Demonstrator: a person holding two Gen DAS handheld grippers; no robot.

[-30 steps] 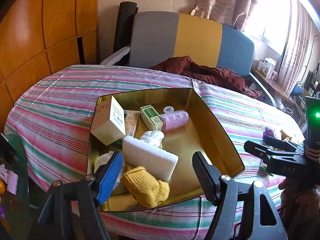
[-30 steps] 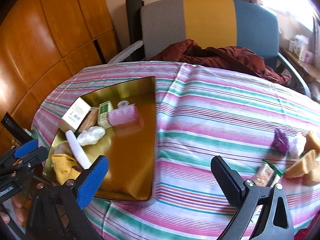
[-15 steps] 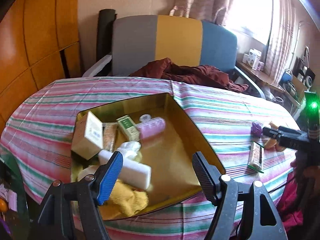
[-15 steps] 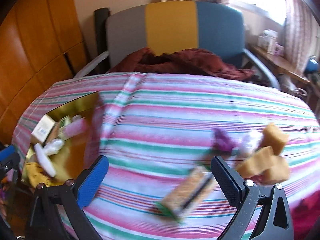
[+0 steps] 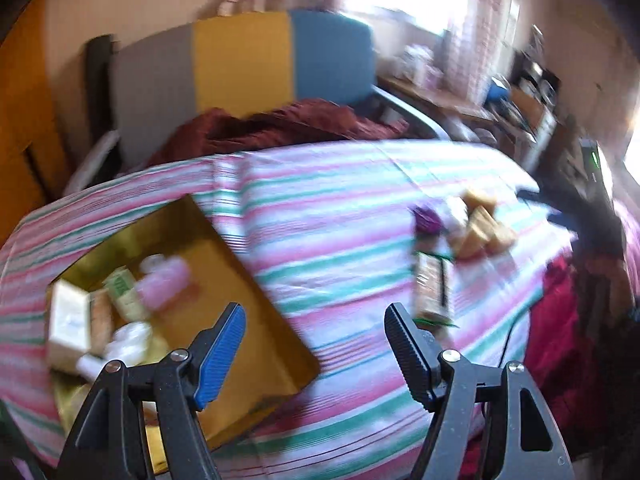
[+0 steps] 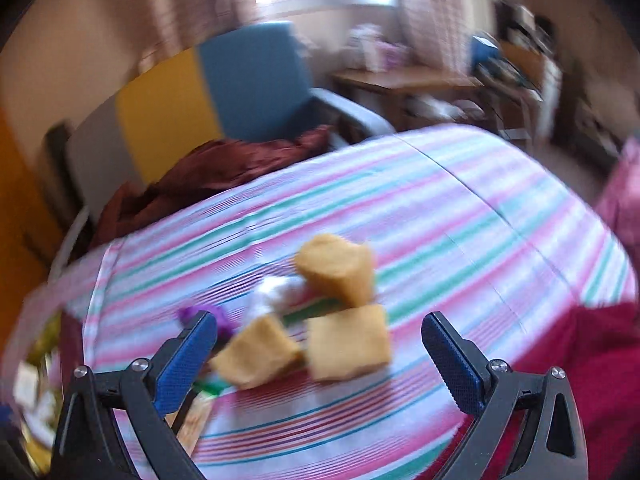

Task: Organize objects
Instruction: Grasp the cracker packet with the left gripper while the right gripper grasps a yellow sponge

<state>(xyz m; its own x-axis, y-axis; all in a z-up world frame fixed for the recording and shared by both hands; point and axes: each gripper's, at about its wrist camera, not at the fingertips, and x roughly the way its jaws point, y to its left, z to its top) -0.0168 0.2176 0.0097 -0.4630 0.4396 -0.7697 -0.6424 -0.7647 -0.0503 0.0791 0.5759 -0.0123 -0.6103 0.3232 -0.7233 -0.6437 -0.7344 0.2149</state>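
The left gripper (image 5: 312, 344) has its jaws released, spread wide with nothing between them, hovering over the near edge of the bench draped in a pink, green and white striped cloth (image 5: 328, 216). The right gripper (image 6: 320, 354) is likewise released and empty, its jaws flanking a loose cluster of things that lies just beyond them.

In that cluster, three tan sponge-like blocks (image 6: 348, 340) sit close together, two near and one farther back, with a white crumpled wrapper (image 6: 276, 292) and a small purple object (image 6: 224, 320) to their left; blur hides finer detail. In the left wrist view a brown packaged snack bar with a green end (image 5: 432, 292) lies just nearer than the same cluster, on the right part of the bench.

On the left sits a shallow gold metal tray (image 5: 240, 280) holding a cream cardboard box (image 5: 68, 324), a small green box (image 5: 122, 292) and a pink cylindrical bottle (image 5: 162, 284), crowded along its left side.

Beyond the bench stands a grey, yellow and blue chair (image 5: 240, 60) with a dark red garment (image 5: 280, 124) on its seat.
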